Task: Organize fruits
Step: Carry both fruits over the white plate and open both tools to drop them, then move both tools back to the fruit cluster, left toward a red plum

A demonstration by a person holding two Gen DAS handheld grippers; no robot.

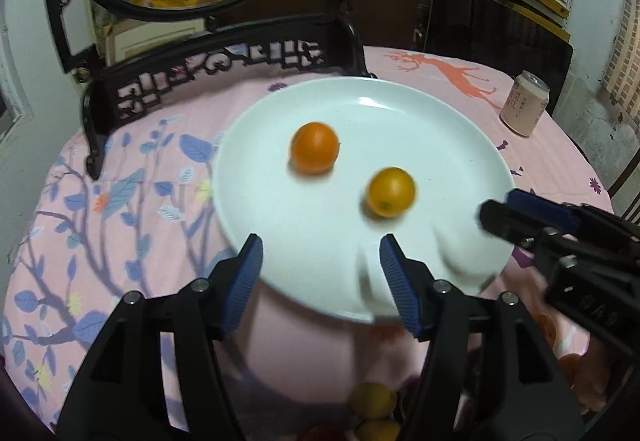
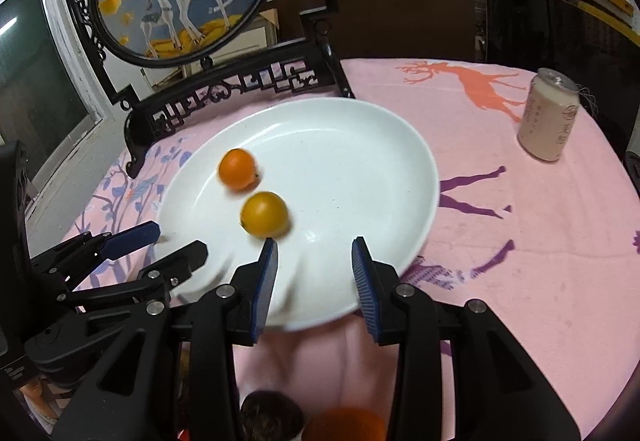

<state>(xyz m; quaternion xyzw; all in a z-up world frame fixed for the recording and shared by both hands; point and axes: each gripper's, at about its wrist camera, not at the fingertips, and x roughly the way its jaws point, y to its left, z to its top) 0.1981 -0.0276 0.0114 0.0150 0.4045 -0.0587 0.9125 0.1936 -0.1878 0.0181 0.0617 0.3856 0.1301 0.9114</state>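
Left wrist: two oranges (image 1: 315, 153) on plate (image 1: 440, 129)

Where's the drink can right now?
The drink can stands upright, far right on the pink tablecloth, beyond the white plate, in both views.

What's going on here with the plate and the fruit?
A person is sorting fruit with two handheld grippers. An orange fruit and a yellower fruit lie apart on the white plate, slightly blurred. The left gripper and right gripper hover over the plate's near rim, both open and empty. More fruit shows below the grippers.
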